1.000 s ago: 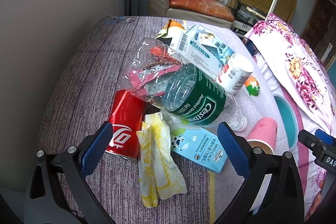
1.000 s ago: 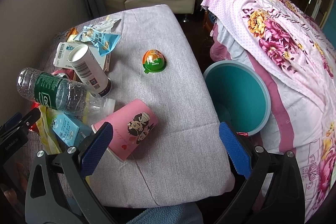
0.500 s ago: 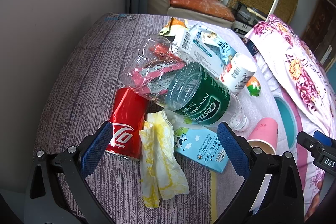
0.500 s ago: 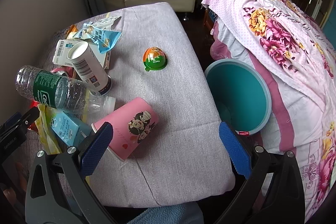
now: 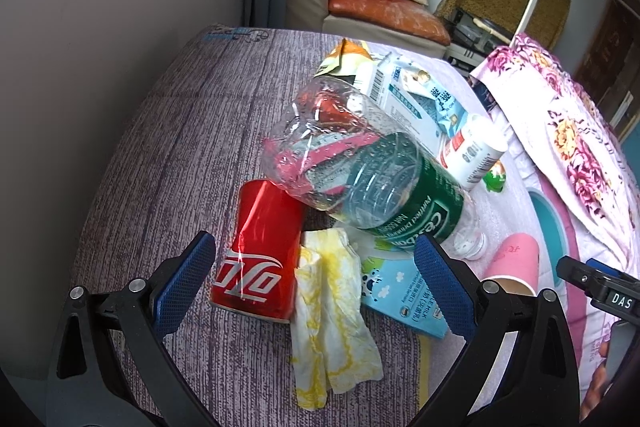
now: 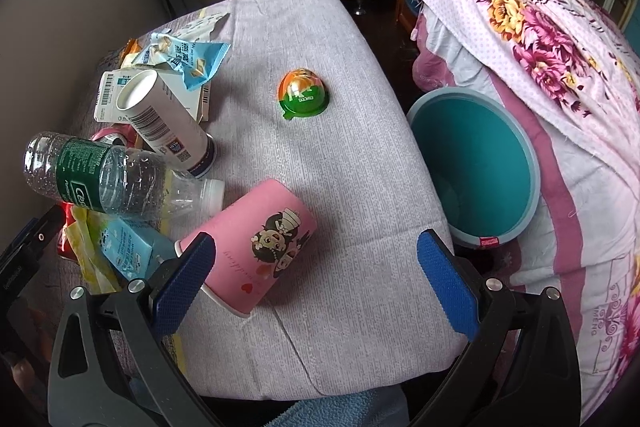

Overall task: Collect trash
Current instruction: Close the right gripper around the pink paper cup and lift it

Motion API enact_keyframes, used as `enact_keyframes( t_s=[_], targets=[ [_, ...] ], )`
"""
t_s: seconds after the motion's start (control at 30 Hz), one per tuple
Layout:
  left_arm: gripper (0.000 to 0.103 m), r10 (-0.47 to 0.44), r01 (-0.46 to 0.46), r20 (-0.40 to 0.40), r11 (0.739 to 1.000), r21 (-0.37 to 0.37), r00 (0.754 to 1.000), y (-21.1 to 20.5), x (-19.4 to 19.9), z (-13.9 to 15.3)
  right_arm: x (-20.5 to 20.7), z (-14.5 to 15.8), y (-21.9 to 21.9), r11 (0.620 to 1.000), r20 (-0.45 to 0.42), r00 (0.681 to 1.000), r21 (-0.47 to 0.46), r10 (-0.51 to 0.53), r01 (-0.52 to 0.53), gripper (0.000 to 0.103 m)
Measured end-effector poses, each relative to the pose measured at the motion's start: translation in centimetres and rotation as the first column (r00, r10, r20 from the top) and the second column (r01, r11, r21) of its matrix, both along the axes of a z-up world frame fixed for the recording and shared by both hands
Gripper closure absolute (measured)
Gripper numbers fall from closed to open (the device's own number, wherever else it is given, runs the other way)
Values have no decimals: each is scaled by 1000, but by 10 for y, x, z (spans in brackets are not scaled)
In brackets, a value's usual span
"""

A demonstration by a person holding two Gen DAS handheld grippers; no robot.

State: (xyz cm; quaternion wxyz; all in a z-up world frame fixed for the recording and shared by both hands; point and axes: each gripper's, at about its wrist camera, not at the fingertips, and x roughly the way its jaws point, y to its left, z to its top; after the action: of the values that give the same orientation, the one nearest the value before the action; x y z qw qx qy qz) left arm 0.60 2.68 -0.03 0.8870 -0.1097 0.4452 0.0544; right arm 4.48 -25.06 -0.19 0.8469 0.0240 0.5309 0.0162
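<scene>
Trash lies piled on a cloth-covered table. In the left wrist view my open left gripper hovers over a red can and a crumpled yellow-white wrapper, with a clear green-labelled bottle lying across them and a blue milk carton beside. My right gripper is open, its left finger just above a pink paper cup lying on its side. A teal bin stands on the floor off the table's right edge.
A white cylinder tub, a white box, blue snack wrappers and an orange-green jelly cup also lie on the table. A floral bedspread rises at right, a sofa behind, a grey wall at left.
Both grippers have crept forward and lower toward the trash; the can and wrapper sit closer between the left fingers, the pink cup nearer the right ones. Nothing was taken hold of.
</scene>
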Motion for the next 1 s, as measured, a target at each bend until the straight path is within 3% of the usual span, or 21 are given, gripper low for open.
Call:
enact_keyframes(
  t_s=[0.27,0.53,0.67,0.83,0.93,0.97,1.0],
  targets=[
    [4,-20,20,4,1000,-20,1000,5,7,0,13,-15,8,1000,-36,999,17,0,0,6],
    [4,-37,36,-2,998,-44,999,4,16,-5,24,-46,9,976,-135,991,213,-8,36,6],
    [4,-49,49,-3,998,-47,999,2,20,-5,30,-56,10,948,-173,985,317,15,41,15],
    [4,-74,74,3,997,-32,997,-1,21,0,38,-59,16,930,-187,982,364,24,47,15],
    [4,-79,78,-9,995,-62,997,0,25,-2,44,-61,19,915,-202,979,399,29,55,15],
    [4,-78,77,-13,994,-78,997,1,27,-3,43,-61,19,913,-198,979,406,39,46,20],
    [4,-77,76,-14,993,-85,997,0,27,-3,43,-60,23,917,-176,983,399,55,20,32]
  ],
)
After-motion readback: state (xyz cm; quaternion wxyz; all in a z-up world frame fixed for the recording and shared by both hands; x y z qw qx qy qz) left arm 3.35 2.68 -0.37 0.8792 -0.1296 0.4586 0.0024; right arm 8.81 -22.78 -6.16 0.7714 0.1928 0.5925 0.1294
